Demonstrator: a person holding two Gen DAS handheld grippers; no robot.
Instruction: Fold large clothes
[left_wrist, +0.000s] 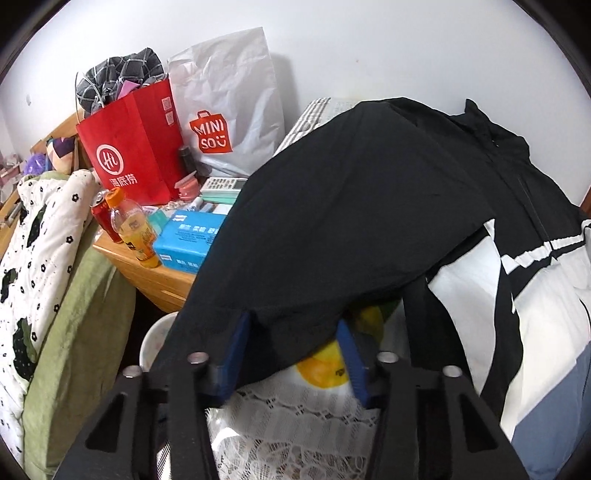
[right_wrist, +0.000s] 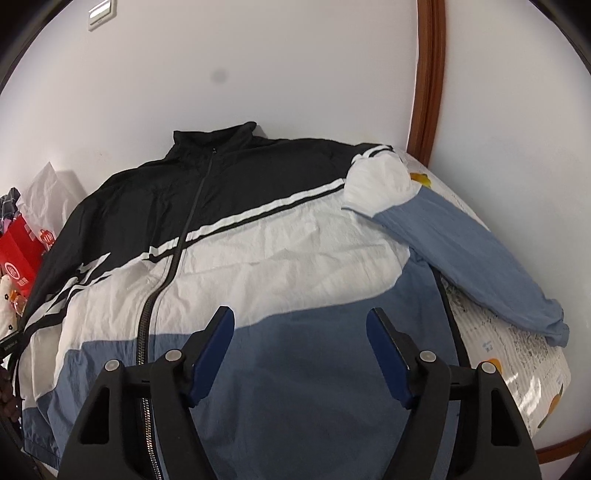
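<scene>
two grippers work the jacket (right_wrist: 280, 236) spread front-up on the bed (right_wrist: 517, 354): the left gripper (left_wrist: 291, 343) brackets its black sleeve (left_wrist: 332, 229) to fold it inward, pad contact unclear; the right gripper (right_wrist: 301, 334) hovers, jaws apart, above the hem.

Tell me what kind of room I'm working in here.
Most likely a bedroom: the jacket lies spread on a bed sheet against the wall, a floral quilt is heaped nearby, and a cluttered wooden bedside table holds shopping bags, drinks and tissues.
</scene>
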